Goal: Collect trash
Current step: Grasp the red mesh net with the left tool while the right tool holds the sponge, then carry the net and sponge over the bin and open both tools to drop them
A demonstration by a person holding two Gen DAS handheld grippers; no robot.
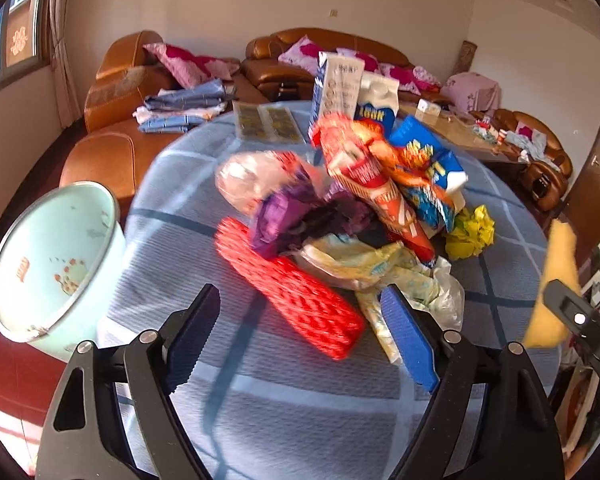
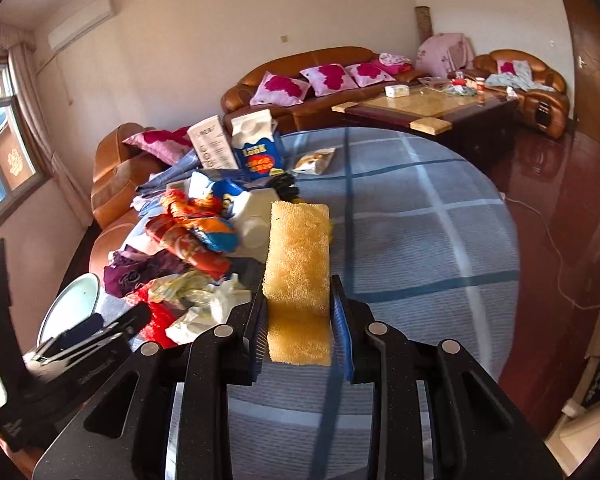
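Left wrist view. Left hand-held gripper [image 1: 300,334] spread wide, nothing between its pads, hovering over the blue checked bench [image 1: 300,420]. Directly ahead and close: the trash heap [image 1: 340,216], blurred. Nearest piece is the red foam net [image 1: 292,288], long axis running from far-left to near-right, its near end lying between the open fingers' line. Beside it, by the right pad, a crumpled clear-and-yellow wrapper [image 1: 384,268]. Behind: purple bag, orange snack packets, two cartons upright at the far side, a yellow crumpled ball [image 1: 470,232] to the right. Pale green bin [image 1: 56,264] sits off the bench edge to the left, well apart from the heap. My judgement: left is the nearer arm for the net, and the bin lies on its side too.

Right wrist view. Right hand-held gripper [image 2: 299,312] clamped on a yellow sponge [image 2: 298,256], which stands up lengthwise along the fingers. Heap lies ahead-left; the bin's rim [image 2: 70,300] shows low left, partly hidden by the other gripper's body. Bench to the right carries little, one small packet [image 2: 314,160] far off.
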